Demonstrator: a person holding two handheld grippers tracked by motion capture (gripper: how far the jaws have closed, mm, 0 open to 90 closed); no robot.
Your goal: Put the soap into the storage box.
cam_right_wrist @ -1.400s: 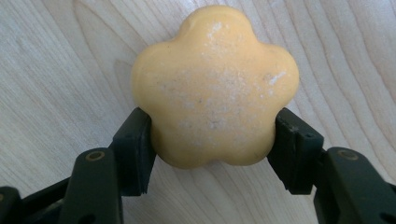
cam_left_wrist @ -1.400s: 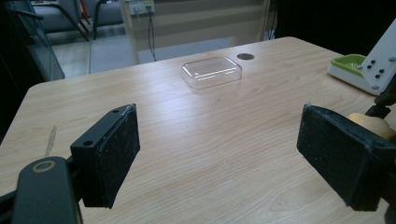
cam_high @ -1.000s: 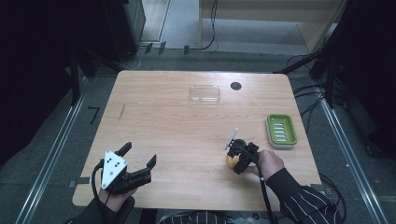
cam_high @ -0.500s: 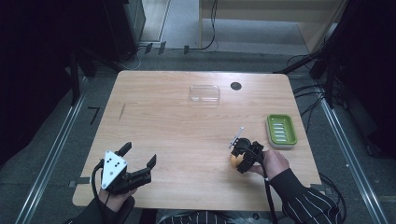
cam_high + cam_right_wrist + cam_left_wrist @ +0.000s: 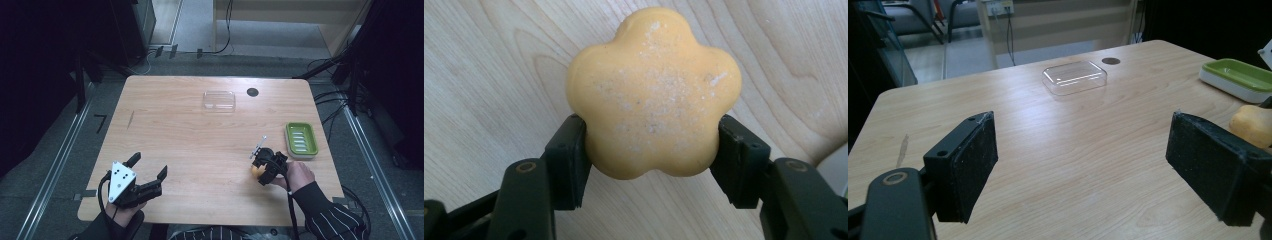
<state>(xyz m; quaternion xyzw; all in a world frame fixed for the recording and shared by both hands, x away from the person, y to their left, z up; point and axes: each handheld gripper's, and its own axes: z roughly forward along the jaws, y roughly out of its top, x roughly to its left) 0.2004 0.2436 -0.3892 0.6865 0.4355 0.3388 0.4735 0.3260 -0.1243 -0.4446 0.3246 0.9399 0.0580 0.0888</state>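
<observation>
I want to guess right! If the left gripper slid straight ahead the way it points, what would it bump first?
Probably the clear plastic lid: it lies ahead between the open jaws of the left gripper, across bare table. Depth is hard to judge.

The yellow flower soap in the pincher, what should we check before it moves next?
1. Grip: right gripper jaws press both sides of the yellow flower-shaped soap: ok.
2. Green soap dish has room inside: ok.
3. Way from soap to dish free: ok.
4. Left gripper open, out of the way: ok.
5. Clear plastic lid far off: ok.
6. Soap lifted off the wooden table: cannot tell.
</observation>
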